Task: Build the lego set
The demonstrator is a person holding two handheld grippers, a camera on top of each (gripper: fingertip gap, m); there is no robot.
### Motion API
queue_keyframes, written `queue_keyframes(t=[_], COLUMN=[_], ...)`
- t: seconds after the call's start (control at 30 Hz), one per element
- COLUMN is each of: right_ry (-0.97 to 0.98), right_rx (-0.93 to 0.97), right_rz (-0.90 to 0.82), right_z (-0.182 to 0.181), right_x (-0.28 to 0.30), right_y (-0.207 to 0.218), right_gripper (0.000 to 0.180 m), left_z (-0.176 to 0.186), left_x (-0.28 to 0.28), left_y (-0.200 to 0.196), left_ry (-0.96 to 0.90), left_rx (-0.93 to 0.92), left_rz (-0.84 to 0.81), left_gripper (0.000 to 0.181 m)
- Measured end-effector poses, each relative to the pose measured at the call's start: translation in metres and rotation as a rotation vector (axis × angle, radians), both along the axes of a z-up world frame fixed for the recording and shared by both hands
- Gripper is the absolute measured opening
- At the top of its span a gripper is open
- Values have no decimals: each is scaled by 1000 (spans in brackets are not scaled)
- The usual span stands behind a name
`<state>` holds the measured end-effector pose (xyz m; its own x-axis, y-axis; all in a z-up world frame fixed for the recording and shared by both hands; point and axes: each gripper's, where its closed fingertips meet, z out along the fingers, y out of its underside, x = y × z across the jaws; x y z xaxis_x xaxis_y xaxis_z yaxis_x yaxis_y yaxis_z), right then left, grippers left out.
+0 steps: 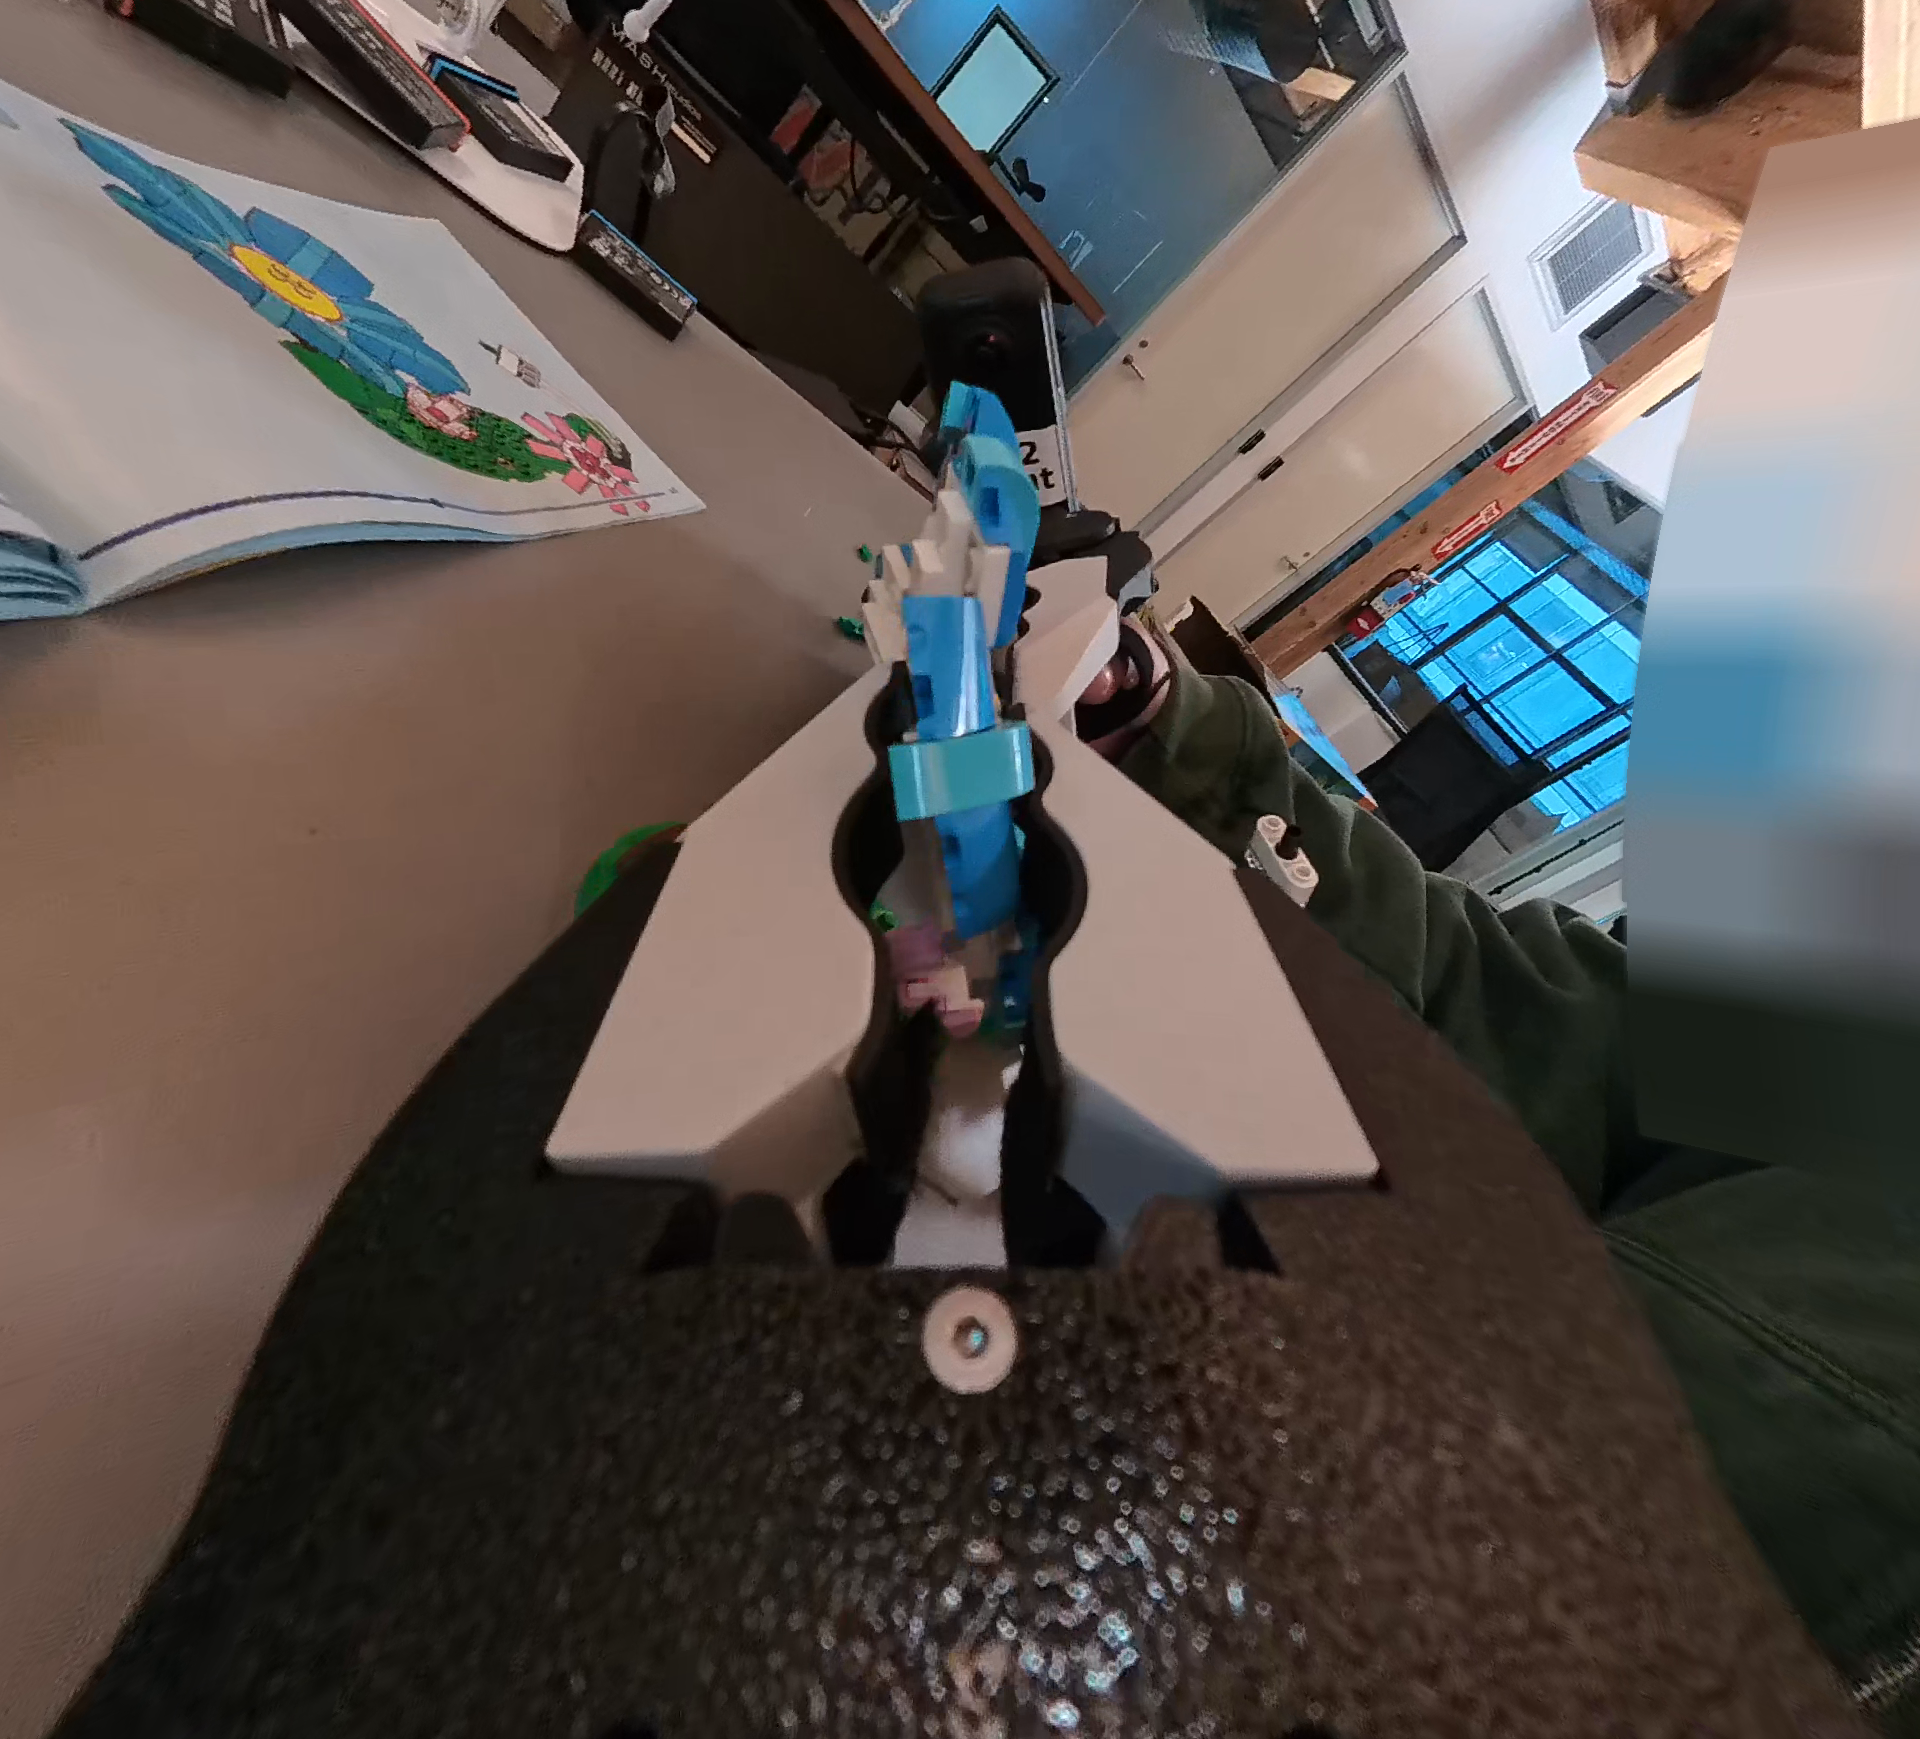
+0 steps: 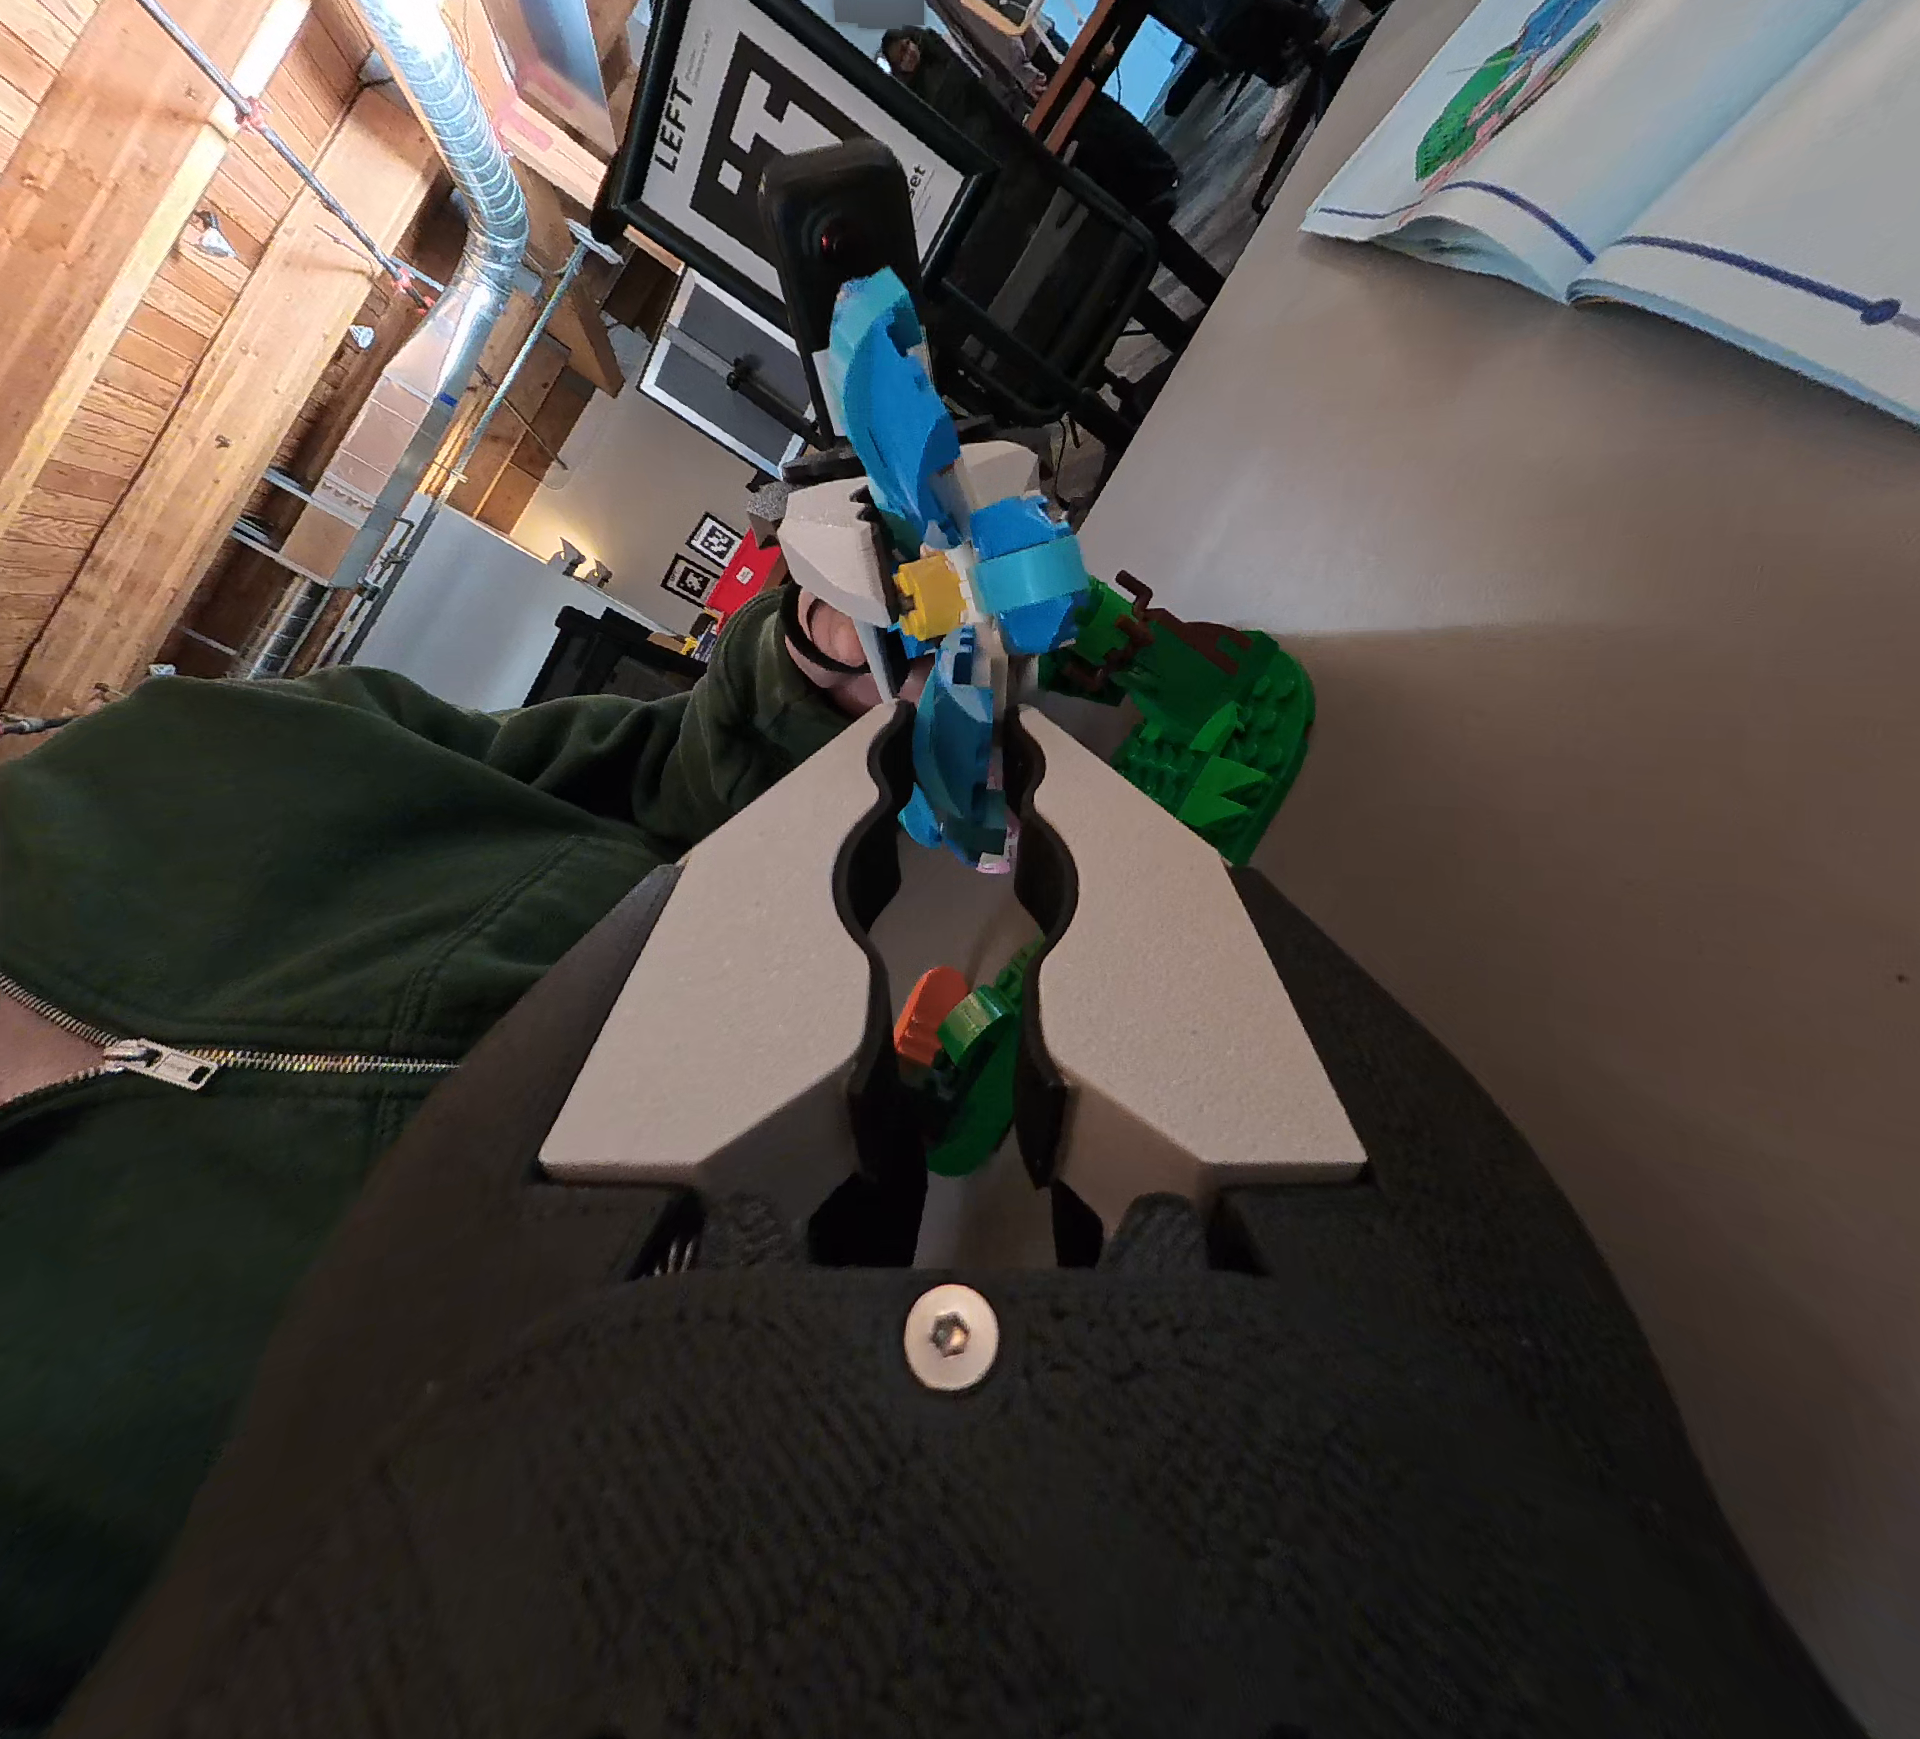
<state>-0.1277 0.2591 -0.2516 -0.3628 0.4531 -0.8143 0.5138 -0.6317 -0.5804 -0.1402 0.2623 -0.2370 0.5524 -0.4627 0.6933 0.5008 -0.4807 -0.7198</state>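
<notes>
A blue lego flower with white inner parts and a yellow centre is held in the air between both grippers. My left gripper is shut on it, with the petals running edge-on between its fingers. My right gripper is shut on the flower's lower blue petal. In the right wrist view the left gripper clamps the flower near its centre. In the left wrist view the right gripper's white finger sits just right of the flower. A green lego base with brown stems lies on the table beyond.
The open instruction booklet lies on the grey table; it also shows in the right wrist view. Small orange and green pieces lie under my right gripper. A white piece rests on the green sleeve. Black boxes are at the back. Less than 4 cm separates the two grippers' tips.
</notes>
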Motion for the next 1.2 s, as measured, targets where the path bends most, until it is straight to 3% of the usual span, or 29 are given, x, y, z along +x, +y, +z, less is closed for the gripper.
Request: queue_keyframes(t=[0.17, 0.27, 0.5, 0.67, 0.8, 0.9, 1.0, 1.1, 1.2], right_ry=[-11, -15, 6, 33, 211, 307, 300, 187, -48], right_rx=[-58, -54, 7, 252, 598, 703, 817, 997, 1143], right_rz=[-6, -43, -161, -310, -504, -599, -631, -707, -834], right_z=[1, 1, 23, 58, 147, 217, 262, 272, 244], right_x=[-2, -1, 15, 22, 42, 62, 84, 121, 179], right_y=[1, 9, 38, 54, 45, 22, -16, -50, -66], right_gripper=[15, 25, 40, 40, 43, 51, 56, 58, 58], left_z=[4, 8, 10, 14, 36, 55, 71, 77, 71], left_x=[-5, -5, -20, -46, -61, -60, -52, -37, -18], left_y=[2, -3, -38, -84, -114, -128, -137, -146, -157], left_ry=[-17, -68, 12, 116, 186, 236, 259, 257, 236], left_rx=[-8, -14, -20, -5, 75, 149, 234, 305, 330], left_rz=[13, -10, 35, 156, 255, 278, 292, 270, 205], left_gripper=[15, 29, 50, 55, 56, 57, 59, 60, 60])
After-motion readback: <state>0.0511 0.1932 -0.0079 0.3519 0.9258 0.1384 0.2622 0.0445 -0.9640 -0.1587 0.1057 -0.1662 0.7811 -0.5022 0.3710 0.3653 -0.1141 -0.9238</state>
